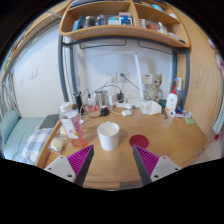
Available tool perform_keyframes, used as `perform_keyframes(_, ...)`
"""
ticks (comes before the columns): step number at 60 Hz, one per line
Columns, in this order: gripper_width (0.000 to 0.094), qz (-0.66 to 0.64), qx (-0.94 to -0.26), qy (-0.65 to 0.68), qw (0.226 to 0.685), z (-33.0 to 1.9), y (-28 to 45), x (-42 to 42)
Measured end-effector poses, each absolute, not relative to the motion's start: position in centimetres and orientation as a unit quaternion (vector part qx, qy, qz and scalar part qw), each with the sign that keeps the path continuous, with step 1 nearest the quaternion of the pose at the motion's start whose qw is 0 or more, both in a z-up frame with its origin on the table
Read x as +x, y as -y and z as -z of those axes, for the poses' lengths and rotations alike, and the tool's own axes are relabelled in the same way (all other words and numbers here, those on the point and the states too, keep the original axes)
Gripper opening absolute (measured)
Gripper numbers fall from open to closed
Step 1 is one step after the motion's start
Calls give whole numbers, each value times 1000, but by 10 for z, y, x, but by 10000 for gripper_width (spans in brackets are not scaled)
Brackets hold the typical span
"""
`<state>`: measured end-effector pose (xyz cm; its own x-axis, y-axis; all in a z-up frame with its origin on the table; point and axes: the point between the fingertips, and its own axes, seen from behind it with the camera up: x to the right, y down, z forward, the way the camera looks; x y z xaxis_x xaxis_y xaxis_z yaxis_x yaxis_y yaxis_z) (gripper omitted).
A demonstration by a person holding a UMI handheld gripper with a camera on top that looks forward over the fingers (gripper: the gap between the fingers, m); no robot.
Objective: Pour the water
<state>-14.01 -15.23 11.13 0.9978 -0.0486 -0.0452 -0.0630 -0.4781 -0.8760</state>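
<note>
Gripper (109, 161) hovering released over the desk (170, 140), white cup (108, 135) standing just ahead between its fingers; judging it needs centring on the cup, squeezing evenly, then lifting upright.

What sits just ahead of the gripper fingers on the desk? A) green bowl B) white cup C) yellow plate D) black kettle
B: a white cup stands on the wooden desk just ahead of the open gripper, beyond its fingertips, not held.
</note>
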Motion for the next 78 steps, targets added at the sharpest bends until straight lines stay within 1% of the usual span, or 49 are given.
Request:
perform_keyframes(9,821,-34,-859,-9,510,-92,141,-221)
perform_keyframes(15,828,-43,-853,10,521,-90,118,-260)
perform_keyframes(22,830,-48,-841,21,539,-95,83,-290)
perform_keyframes(36,825,-23,-822,6,569,-102,26,-291)
perform_keyframes(44,821,-24,-819,1,573,-93,6,-289)
perform_keyframes(48,772,-13,-819,-6,573,-87,-3,-283)
perform_keyframes(50,703,-1,-817,-1,576,-83,-5,-281)
perform_keyframes(51,638,2,-814,4,581,-83,-8,-282)
perform_keyframes(62,507,-13,-806,7,592,-84,-12,-286)
perform_keyframes(68,475,-34,-801,4,598,-87,-12,-287)
perform_keyframes(75,476,-46,-805,-8,591,-87,-12,-281)
perform_keyframes(78,476,-65,-802,-23,594,-96,-10,-282)
